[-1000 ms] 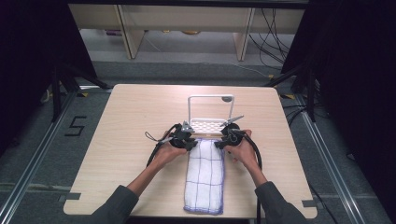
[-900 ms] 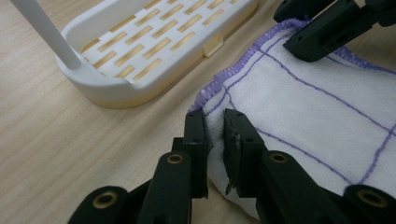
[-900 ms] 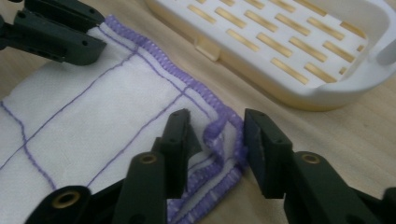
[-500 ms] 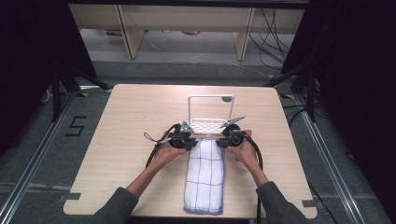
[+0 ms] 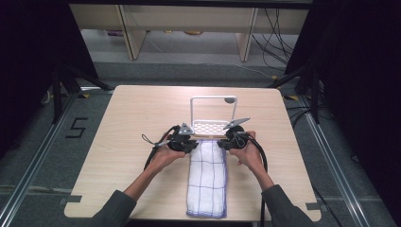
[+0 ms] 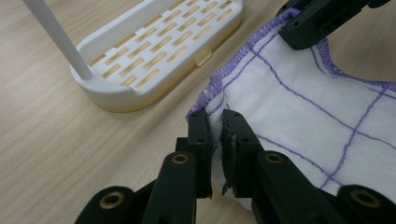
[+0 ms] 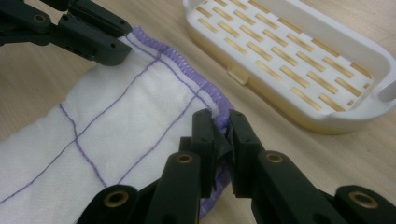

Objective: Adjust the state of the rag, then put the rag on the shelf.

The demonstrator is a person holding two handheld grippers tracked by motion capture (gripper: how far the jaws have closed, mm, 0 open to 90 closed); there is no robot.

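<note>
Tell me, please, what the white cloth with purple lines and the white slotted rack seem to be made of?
Cloth: probably soft woven cotton, matte and slightly fuzzy, with stitched purple edging and grid lines. Rack: most likely moulded plastic, smooth with a faint sheen; its rounded rim and even slots suggest this. Its base under the slots looks yellowish; the material there is unclear.

Soft quilted cloth [image 5: 207, 177], matt wooden table [image 5: 118, 142]

One sign could be read: a black numeral "5" [image 5: 77, 127], marked on the grey floor [image 5: 28, 156] just beside the left edge of the counter [image 5: 123, 142] in the high view; the counter itself, and everything lying on it, bore no lettering, label or brand that could be made out.
</note>
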